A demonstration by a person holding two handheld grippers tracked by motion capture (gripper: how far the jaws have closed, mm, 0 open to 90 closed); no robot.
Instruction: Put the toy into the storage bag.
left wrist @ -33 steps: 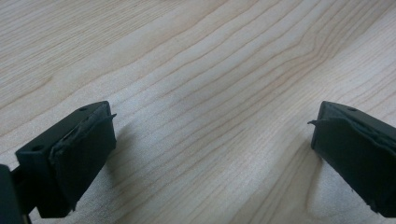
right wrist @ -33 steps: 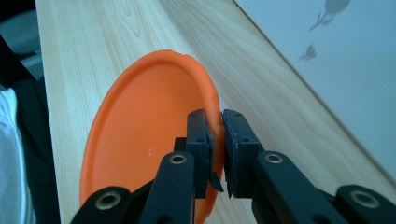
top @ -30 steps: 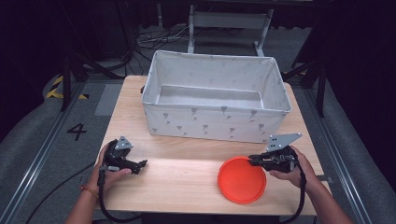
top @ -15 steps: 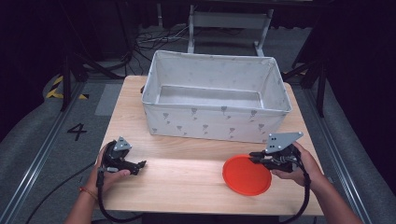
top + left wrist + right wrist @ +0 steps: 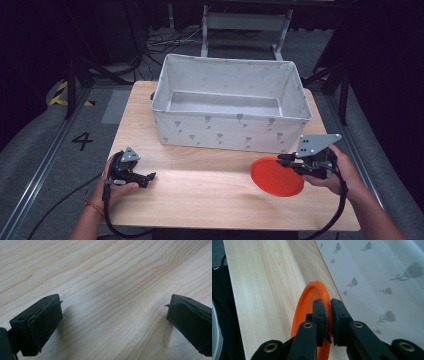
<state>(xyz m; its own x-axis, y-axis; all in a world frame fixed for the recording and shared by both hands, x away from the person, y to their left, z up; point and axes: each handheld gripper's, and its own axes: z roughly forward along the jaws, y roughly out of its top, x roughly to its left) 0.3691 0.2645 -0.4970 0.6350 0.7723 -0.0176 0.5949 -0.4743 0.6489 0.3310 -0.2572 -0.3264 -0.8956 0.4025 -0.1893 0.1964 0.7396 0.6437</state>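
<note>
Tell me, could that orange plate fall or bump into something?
It might. The right gripper pinches the orange plate only at its thin rim, so the plate could tilt or slip out. The white fabric bin stands close beside it, so the plate might knock the bin's front wall on the way up. The left gripper rests open on the wooden table, too far to help.

One orange plate point(image 5: 276, 176), one white fabric bin point(image 5: 230, 122), one wooden table point(image 5: 200, 190), two tools: left tool point(image 5: 150, 176), right tool point(image 5: 283, 161)
</note>
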